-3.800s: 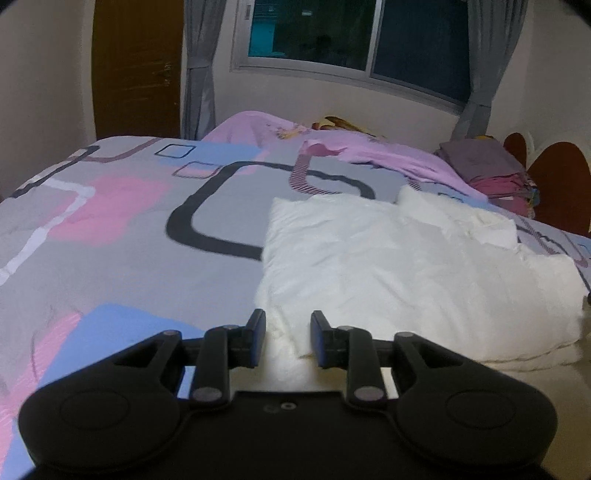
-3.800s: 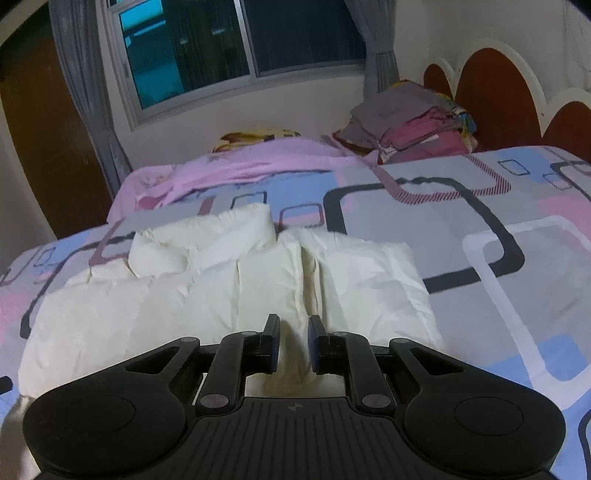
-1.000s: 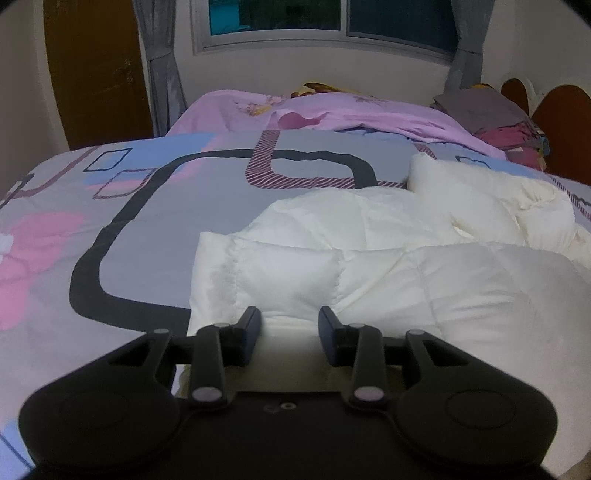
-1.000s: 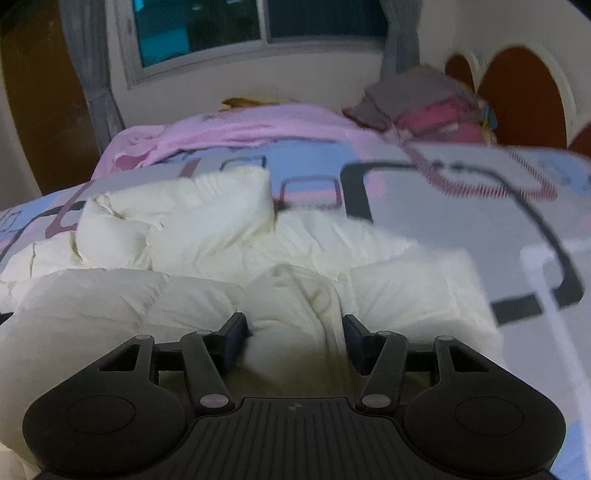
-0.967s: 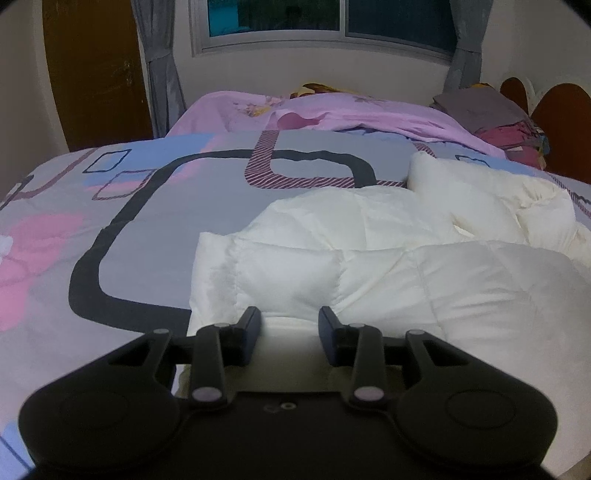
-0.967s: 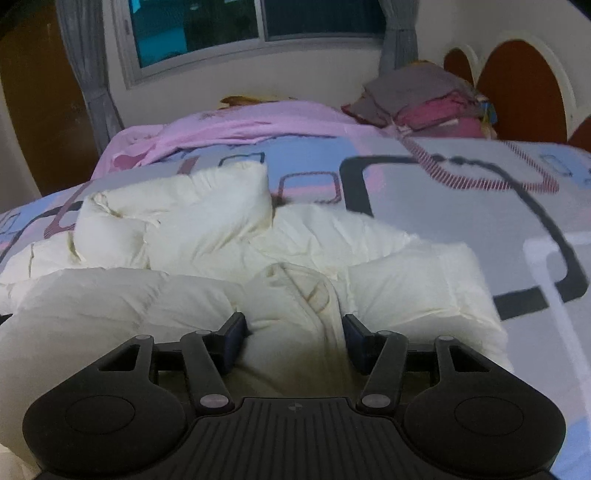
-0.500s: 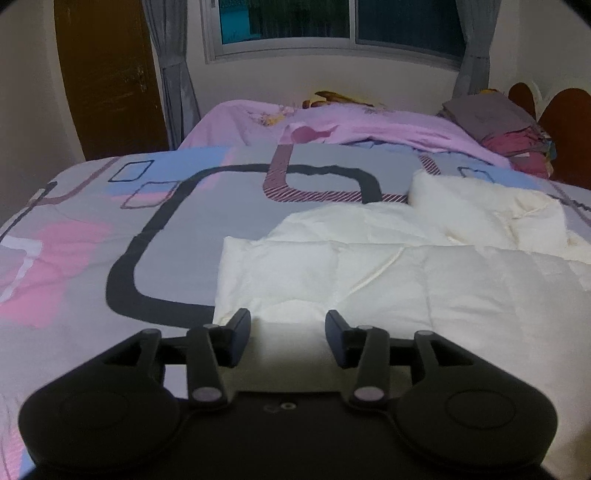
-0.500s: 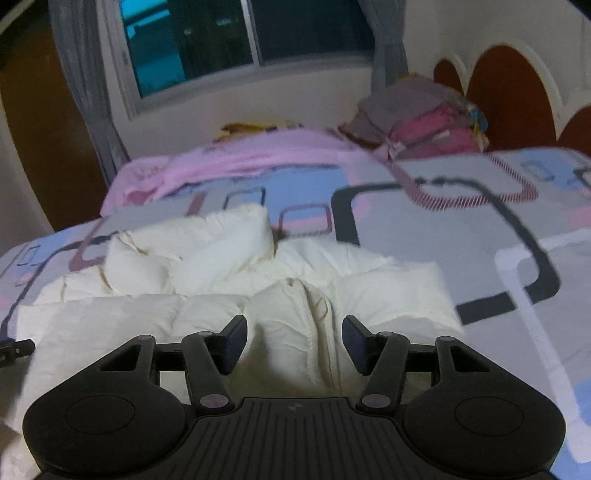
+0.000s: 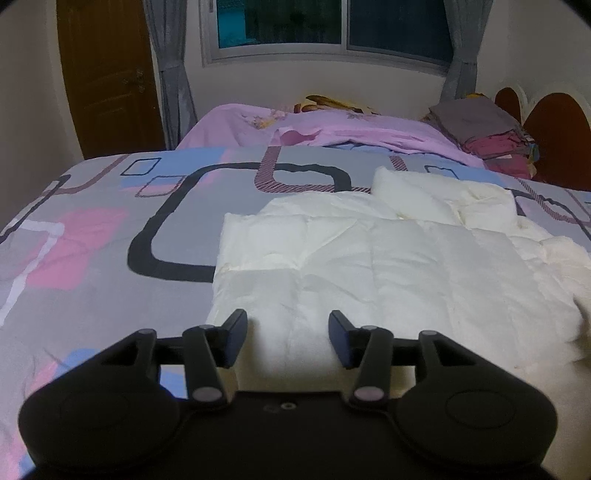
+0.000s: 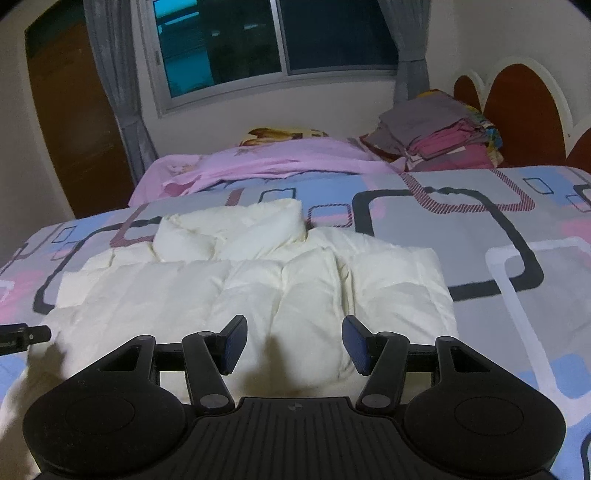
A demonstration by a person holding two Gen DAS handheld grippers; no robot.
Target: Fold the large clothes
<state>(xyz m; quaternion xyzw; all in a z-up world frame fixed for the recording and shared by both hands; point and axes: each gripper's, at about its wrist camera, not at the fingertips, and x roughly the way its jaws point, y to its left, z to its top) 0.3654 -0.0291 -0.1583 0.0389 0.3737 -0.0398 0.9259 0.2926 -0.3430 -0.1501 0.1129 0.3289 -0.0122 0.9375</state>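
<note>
A cream puffy quilted jacket [image 9: 388, 258] lies folded on the patterned bedspread [image 9: 92, 240]; it also shows in the right wrist view [image 10: 258, 280]. Its bunched collar or hood [image 10: 229, 232] sits at the far side. My left gripper [image 9: 288, 330] is open and empty, just above the jacket's near left edge. My right gripper [image 10: 293, 341] is open and empty, above the jacket's near right part. A tip of the left gripper [image 10: 22, 334] shows at the left edge of the right wrist view.
A pink blanket [image 9: 332, 127] lies across the far side of the bed. A stack of folded clothes [image 10: 439, 136] sits by the brown headboard [image 10: 521, 110]. A window [image 9: 332, 26], grey curtains and a brown door [image 9: 107, 74] are behind.
Both grippers opened wider and pulled back and up from the jacket. The jacket's near edge, earlier between the fingers, now lies flat on the bed.
</note>
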